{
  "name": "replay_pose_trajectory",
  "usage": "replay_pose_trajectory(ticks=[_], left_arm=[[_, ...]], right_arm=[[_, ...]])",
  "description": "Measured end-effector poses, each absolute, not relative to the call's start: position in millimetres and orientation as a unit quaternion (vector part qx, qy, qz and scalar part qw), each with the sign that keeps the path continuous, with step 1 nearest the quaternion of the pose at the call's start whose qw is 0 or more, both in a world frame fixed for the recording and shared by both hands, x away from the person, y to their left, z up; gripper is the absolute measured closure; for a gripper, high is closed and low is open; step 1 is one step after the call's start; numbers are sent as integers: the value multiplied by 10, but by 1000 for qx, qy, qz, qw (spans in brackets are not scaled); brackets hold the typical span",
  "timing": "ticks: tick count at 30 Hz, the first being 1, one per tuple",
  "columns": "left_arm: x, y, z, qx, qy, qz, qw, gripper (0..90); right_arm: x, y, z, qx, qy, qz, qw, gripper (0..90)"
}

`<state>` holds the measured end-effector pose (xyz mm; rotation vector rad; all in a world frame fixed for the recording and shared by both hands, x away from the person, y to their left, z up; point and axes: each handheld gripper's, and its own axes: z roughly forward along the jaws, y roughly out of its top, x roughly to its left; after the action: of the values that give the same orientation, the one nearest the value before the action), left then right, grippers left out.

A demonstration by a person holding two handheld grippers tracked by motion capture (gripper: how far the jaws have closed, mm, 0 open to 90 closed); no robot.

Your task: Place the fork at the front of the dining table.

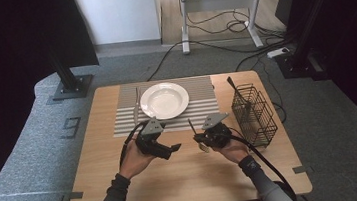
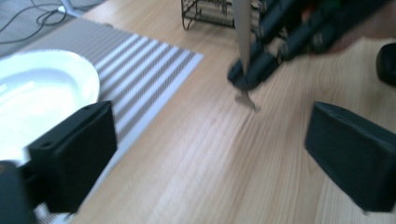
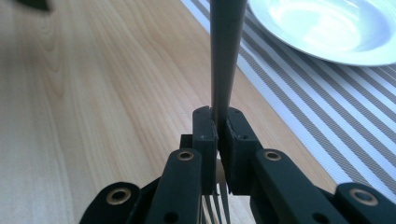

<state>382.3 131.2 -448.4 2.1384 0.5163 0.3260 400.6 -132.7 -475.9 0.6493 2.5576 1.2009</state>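
- Up close, the right gripper view shows what the high view cannot: the right gripper (image 3: 217, 140) has its jaws clamped on the neck of a grey metal fork (image 3: 226, 56), tines showing below the jaws and the handle rising beyond them.
- From the left gripper view, the fork's tines (image 2: 246, 98) point down, just above or on the light wooden tabletop (image 2: 196, 163); contact cannot be told.
- Seen in the high view, the fork (image 1: 192, 128) stands with its long axis steep, handle leaning far and slightly left, near the striped grey placemat (image 1: 202, 103) carrying the round white plate (image 1: 164, 100).
- Both hands come from the near edge; the left gripper (image 1: 171, 150) sits left of the fork, its jaws wide apart and aimed right.
- A black wire basket (image 1: 254, 115) stands to the right.
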Motion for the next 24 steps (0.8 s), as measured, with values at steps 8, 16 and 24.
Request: replay_pose_trajectory(ticks=[8, 16, 24], left_arm=[[3647, 1436, -4922, 857, 247, 131, 433, 0], [3552, 1533, -5231, 866, 261, 134, 404, 0], [3489, 1643, -5354, 866, 291, 139, 383, 0]], right_arm=[[4125, -1393, -4711, 256, 870, 400, 135, 839], [4298, -1407, -4618, 289, 863, 383, 159, 839], [4546, -1412, -4503, 327, 852, 367, 178, 838]])
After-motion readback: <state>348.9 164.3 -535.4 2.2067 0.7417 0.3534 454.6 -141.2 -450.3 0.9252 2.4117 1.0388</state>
